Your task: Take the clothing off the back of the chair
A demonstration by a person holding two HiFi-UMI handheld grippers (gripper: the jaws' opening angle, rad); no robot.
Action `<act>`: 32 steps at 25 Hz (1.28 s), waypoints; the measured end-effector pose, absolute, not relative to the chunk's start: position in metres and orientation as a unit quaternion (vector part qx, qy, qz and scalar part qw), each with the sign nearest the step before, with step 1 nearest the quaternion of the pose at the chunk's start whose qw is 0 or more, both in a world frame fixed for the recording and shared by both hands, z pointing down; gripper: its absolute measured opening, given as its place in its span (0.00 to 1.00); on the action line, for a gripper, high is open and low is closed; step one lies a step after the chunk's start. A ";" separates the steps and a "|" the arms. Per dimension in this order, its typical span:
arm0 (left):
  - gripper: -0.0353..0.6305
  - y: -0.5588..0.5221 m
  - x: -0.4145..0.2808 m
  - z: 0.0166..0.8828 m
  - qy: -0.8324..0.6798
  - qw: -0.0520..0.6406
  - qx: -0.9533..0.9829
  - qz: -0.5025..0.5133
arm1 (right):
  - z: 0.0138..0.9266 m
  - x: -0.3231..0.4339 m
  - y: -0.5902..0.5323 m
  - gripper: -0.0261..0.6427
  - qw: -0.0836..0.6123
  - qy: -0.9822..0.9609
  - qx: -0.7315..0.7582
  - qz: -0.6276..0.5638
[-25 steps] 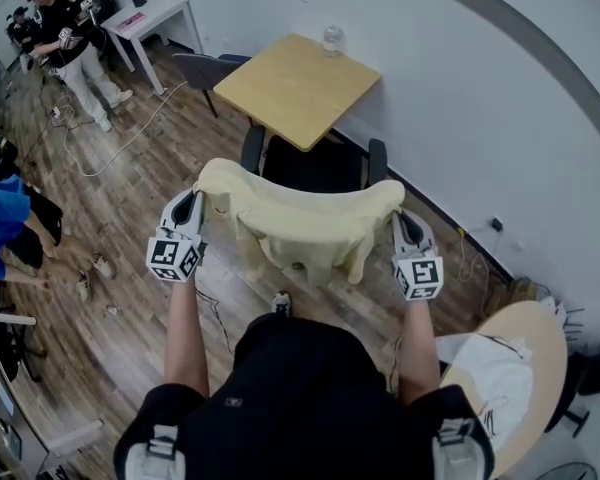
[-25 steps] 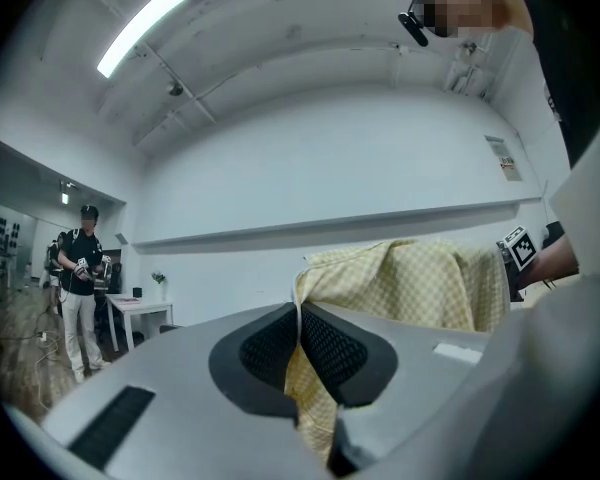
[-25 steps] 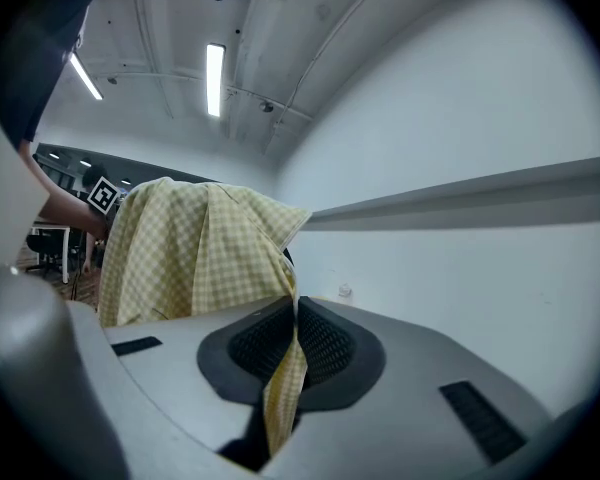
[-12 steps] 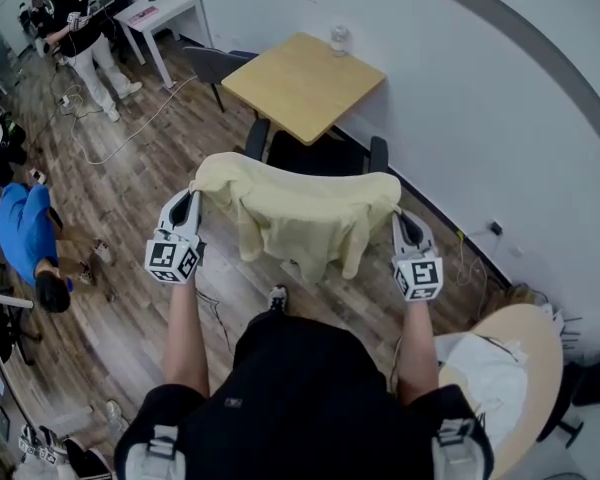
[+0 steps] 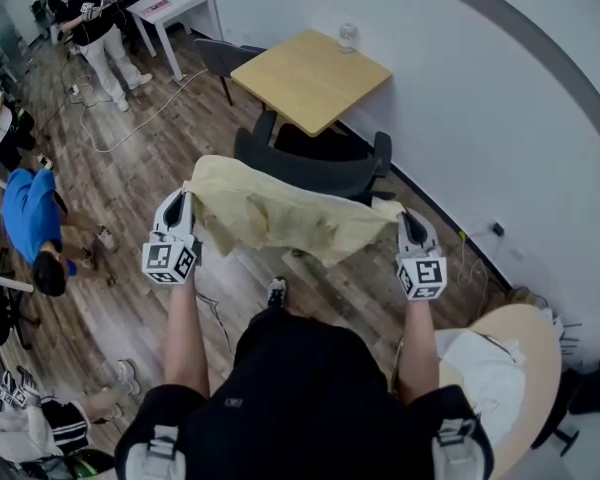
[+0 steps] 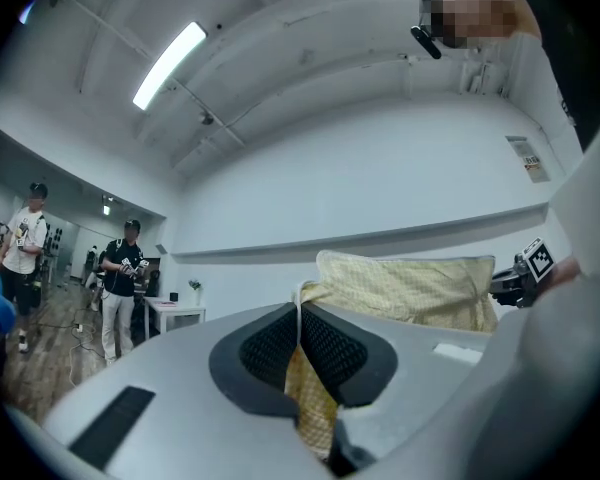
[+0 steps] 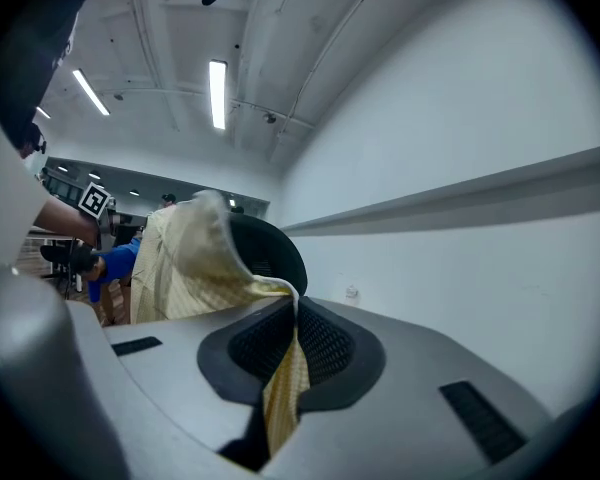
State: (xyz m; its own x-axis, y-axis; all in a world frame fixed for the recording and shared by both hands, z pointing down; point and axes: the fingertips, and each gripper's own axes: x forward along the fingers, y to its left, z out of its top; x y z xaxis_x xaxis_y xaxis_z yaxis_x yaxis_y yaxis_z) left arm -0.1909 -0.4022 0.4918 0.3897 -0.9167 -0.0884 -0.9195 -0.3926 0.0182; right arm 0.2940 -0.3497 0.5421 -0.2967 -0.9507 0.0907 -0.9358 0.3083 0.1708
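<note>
Left tool [image 5: 183,203] and right tool [image 5: 408,223] each pinch a corner of the yellow garment [image 5: 280,216], which stretches between them and seems just off the chair back [image 5: 310,173] beyond their tips. The sagging hem could snag there, and either thin pinch might slip.

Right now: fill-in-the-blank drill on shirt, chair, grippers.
1. The left gripper is shut on a pale ___ shirt.
2. The right gripper is ___ on the same shirt.
3. The chair beyond the shirt is ___ in colour.
4. Beyond the chair stands a square wooden ___.
Missing words: yellow; shut; black; table.
</note>
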 end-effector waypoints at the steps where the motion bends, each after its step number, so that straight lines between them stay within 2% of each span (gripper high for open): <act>1: 0.07 -0.398 -0.190 0.493 0.552 0.016 -0.833 0.040 | 0.544 0.294 -0.347 0.05 0.089 -0.805 0.585 -0.043; 15: 0.07 -0.347 -0.188 0.516 0.554 0.009 -0.832 0.006 | 0.566 0.268 -0.315 0.05 0.117 -0.822 0.557 -0.034; 32: 0.07 -0.304 -0.200 0.518 0.552 0.005 -0.834 0.003 | 0.566 0.247 -0.277 0.05 0.120 -0.826 0.550 -0.040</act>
